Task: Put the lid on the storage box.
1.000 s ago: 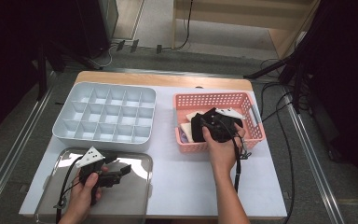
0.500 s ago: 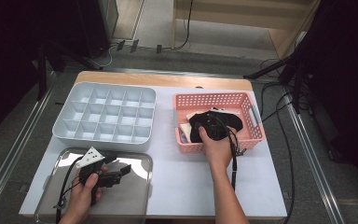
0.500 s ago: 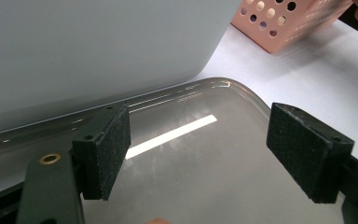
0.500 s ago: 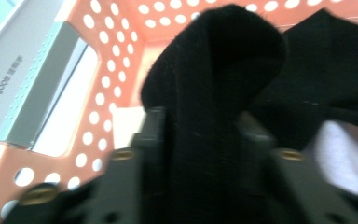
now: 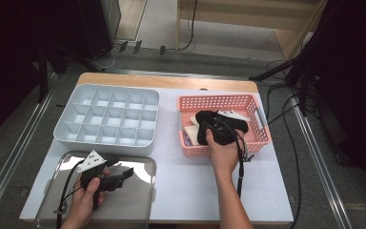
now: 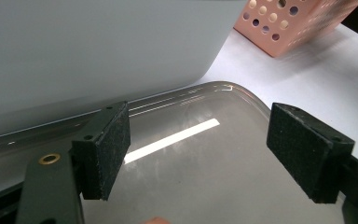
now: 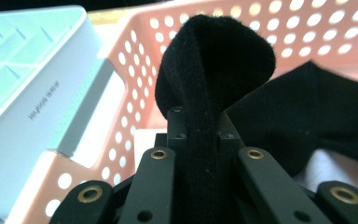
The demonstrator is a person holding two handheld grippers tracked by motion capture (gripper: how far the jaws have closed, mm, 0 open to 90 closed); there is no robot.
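High view: white table with a pink basket far right, a grey divided box far left and a metal tray near left.
Right gripper: inside the pink basket, jaws have just been closing and now pinch a fold of a black sock.
Right gripper view: black sock bunched into a loop above the jaws, fabric squeezed between the pads, so the hold looks firm enough to lift.
Sock location: low in the basket, on top of pale cloth items, another dark piece lying to the right of it.
Why gripped there: a pinched-up fold gives the narrow jaws something to bite on; flat cloth would slip.
Left gripper: hovers over the metal tray, near left, jaws wide apart and nothing between them.
Left gripper view: both black pads stand clear of the shiny tray, grey box wall just behind, corner of the pink basket far right.
Why left waits: likely parked out of the way, ready to help once the sock comes out.
Divided box: empty cells, probably where sorted items go, though I can't tell which cell.
Step in hand: grasp made, lift not yet begun.
Risk: sock may drag the cloth under it or snag on the basket rim.
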